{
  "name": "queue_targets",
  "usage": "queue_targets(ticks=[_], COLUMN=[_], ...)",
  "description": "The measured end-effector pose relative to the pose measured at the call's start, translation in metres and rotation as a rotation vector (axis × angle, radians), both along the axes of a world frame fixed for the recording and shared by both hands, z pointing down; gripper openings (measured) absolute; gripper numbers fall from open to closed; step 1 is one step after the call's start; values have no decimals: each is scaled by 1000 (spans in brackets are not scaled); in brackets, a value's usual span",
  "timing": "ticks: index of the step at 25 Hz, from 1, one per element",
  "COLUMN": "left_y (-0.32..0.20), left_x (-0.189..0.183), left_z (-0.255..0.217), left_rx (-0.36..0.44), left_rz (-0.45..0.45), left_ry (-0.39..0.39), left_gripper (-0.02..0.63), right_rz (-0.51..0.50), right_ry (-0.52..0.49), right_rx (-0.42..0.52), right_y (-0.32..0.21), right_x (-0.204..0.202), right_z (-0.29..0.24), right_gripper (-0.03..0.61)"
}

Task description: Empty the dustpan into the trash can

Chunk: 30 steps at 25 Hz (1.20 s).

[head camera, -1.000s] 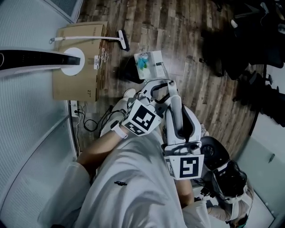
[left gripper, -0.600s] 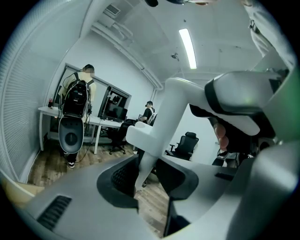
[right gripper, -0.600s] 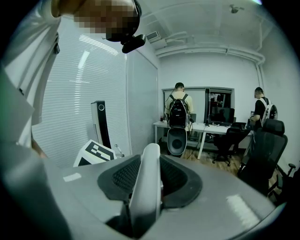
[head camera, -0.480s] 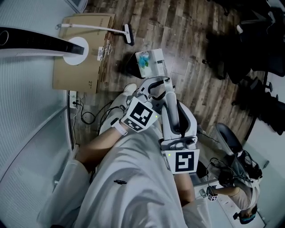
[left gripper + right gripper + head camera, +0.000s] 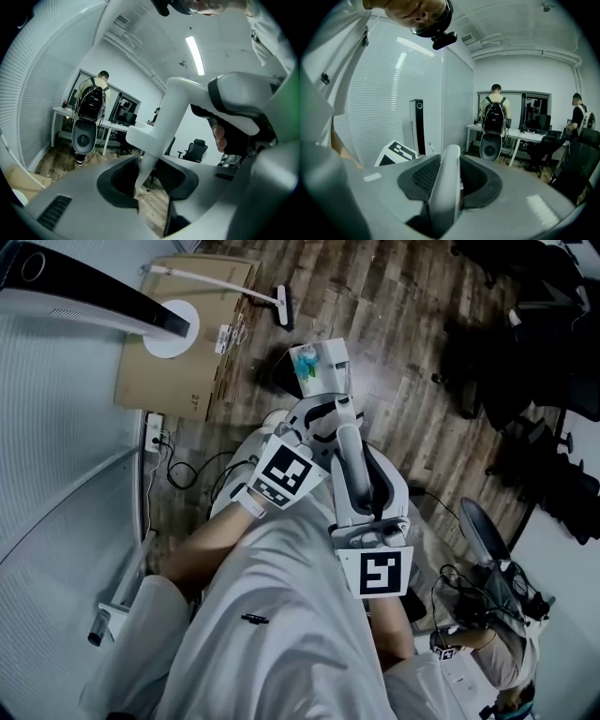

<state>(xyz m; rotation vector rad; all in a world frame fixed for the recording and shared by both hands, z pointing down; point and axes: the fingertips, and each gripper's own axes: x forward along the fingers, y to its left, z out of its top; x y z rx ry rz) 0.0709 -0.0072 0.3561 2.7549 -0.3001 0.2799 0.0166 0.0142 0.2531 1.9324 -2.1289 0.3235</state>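
Shifted slightly, left gripper (image 5: 149, 180) and right gripper (image 5: 450, 187) each clamp the dustpan handle (image 5: 164, 117)

In the head view the dustpan (image 5: 323, 367) half covers a dark thing (image 5: 277, 379) that I cannot identify, its handle (image 5: 446, 183) is hidden under the left gripper (image 5: 307, 423) and right gripper (image 5: 343, 418), and the bits (image 5: 305, 367) in it are too small to tell.
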Motion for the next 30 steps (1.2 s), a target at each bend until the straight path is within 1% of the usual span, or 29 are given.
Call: queue_targets(ticks=[6,13,17,24,30], left_y=[-2,-1,-2,1,-1], left_x=[-11,-24,-30,-42,-42], left_z=[-10,-13,-16,-17,-17], left_rx=[-6,-6,-6,15,25], left_rz=[-72,-131,-160,-155,-143], left_ry=[36,66,76,90,103], left_gripper=[115,115,115,115,118], right_rz=[-51,-112,-145,-217,-272], right_ry=[27,77,76,78,93], right_rx=[-12,-28,-34,-45,-65], right_y=[3,9,9,12,12], right_x=[-13,-27,-33,-44,-42], right_z=[-7,-6,-10,-11,-11], right_gripper=[138,138,138,138,138])
